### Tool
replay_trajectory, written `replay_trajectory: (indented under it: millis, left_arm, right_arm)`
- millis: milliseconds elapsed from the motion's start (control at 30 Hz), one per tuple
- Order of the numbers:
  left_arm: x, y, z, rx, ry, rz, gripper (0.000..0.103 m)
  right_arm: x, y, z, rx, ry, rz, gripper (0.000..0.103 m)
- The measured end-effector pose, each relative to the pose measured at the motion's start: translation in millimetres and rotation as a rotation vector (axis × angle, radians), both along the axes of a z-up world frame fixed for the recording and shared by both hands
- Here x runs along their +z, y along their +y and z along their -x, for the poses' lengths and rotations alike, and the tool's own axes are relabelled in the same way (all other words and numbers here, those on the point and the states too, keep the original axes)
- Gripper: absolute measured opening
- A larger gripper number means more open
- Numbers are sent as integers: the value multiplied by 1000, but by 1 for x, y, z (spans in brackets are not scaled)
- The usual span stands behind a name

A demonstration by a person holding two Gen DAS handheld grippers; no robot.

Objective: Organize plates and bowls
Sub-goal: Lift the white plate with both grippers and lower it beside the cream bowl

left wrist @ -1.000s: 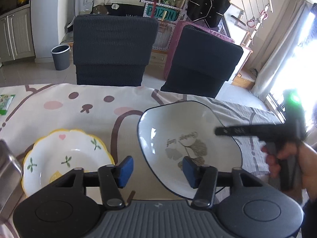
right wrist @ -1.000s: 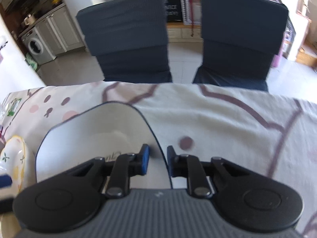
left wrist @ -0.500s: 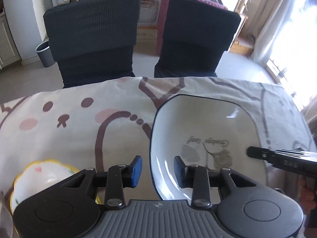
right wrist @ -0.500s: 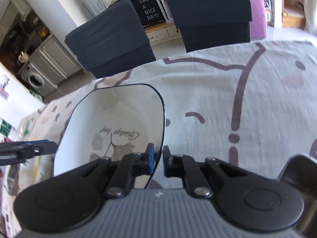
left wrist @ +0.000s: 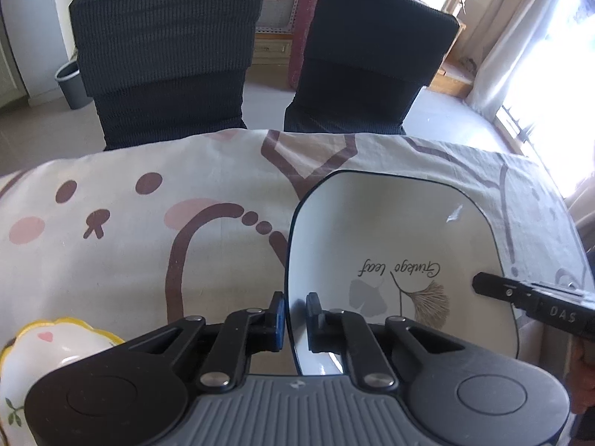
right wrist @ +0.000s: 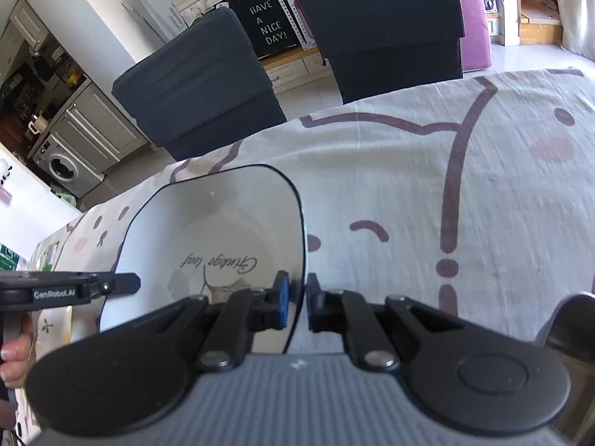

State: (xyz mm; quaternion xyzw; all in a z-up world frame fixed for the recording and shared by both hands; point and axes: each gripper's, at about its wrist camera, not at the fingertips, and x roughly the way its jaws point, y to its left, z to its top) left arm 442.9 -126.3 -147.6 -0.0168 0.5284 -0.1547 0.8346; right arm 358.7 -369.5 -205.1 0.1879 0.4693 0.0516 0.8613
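i see the surface (left wrist: pixel 111 230) first, covered by a pale cloth printed with brown lines, dots and pink patches, its far edge running just in front of two dark chairs (left wrist: pixel 167 48). on my left view a wide stretch of cloth lies bare between the far edge and the square plate (left wrist: pixel 390 230); on my right view the cloth to the right of the plate is bare too, out to the surface's edge.

the square plate is white with a thin dark rim, a leaf drawing and script in its well. it sits near the middle of the surface, and both grippers have it by opposite side edges. my left gripper (left wrist: pixel 295 317) has come down to a pinch on the plate's left rim, with the blue pad outside and the other finger inside the rim. my right gripper (right wrist: pixel 296 306) is pinched on the plate's right rim, blue pad inside the well, the other finger outside over the cloth. each gripper's tip shows in the other's view, reaching in over the rim from the side.

the scalloped bowl (left wrist: pixel 55 353), white with a yellow edge, a small heart and green sprigs, sits at the near left corner of my left view, apart from the plate. a grey metal edge (right wrist: pixel 572 323) shows at the right border of my right view; i cannot tell what it is.
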Motion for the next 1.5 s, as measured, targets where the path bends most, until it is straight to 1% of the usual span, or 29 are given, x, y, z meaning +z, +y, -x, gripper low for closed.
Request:
replay_trajectory:
  millis: [67, 133, 200, 267, 333, 433, 533, 600, 667, 700, 767, 833, 933, 1033, 1200, 1300, 1400, 1500]
  left_arm:
    - [2, 2, 6, 10, -17, 7, 11]
    - [7, 1, 16, 15, -50, -10, 11]
    - [17, 5, 23, 36, -62, 11, 11]
    - [32, 10, 30, 55, -81, 39, 11]
    - [53, 14, 38, 66, -122, 57, 11]
    - [88, 21, 55, 83, -182, 91, 11]
    - [123, 32, 85, 107, -227, 125, 11]
    - [141, 37, 107, 123, -234, 133, 11]
    - [155, 45, 129, 131, -246, 137, 11]
    - [162, 49, 143, 133, -251, 149, 11]
    - [173, 59, 168, 139, -259, 166, 11]
    - [179, 65, 194, 136, -270, 154, 11]
    - [180, 78, 232, 143, -263, 147, 11]
    - [173, 94, 268, 146, -252, 145, 11]
    - [148, 122, 314, 168, -202, 137, 11]
    - [132, 138, 334, 189, -165, 140, 11]
    - [110, 151, 346, 202, -115, 134, 11]
    - [89, 165, 352, 226, -44, 145, 11]
  right_arm:
    - [1, 3, 1, -10, -5, 10, 11]
    - [3, 7, 3, -17, -8, 22, 11]
    - [10, 14, 8, 0, -28, 50, 12]
    - [20, 16, 12, -6, -49, 52, 12]
    - [34, 15, 16, -12, -70, 39, 12]
    - [65, 18, 27, -2, -117, 41, 12]
    - [101, 22, 47, 12, -161, 40, 12]
    - [127, 25, 65, 27, -203, 37, 12]
    - [145, 30, 83, 32, -232, 36, 12]
    - [154, 33, 95, 46, -253, 42, 12]
    - [165, 38, 113, 44, -250, 38, 12]
    - [172, 43, 131, 45, -243, 30, 12]
    - [175, 54, 162, 65, -230, 17, 12]
    - [172, 66, 188, 85, -205, 4, 12]
    - [151, 88, 218, 117, -131, -12, 12]
    - [137, 105, 233, 136, -82, -26, 12]
    - [117, 119, 236, 150, -9, -30, 13]
    - [103, 134, 236, 183, 37, 4, 13]
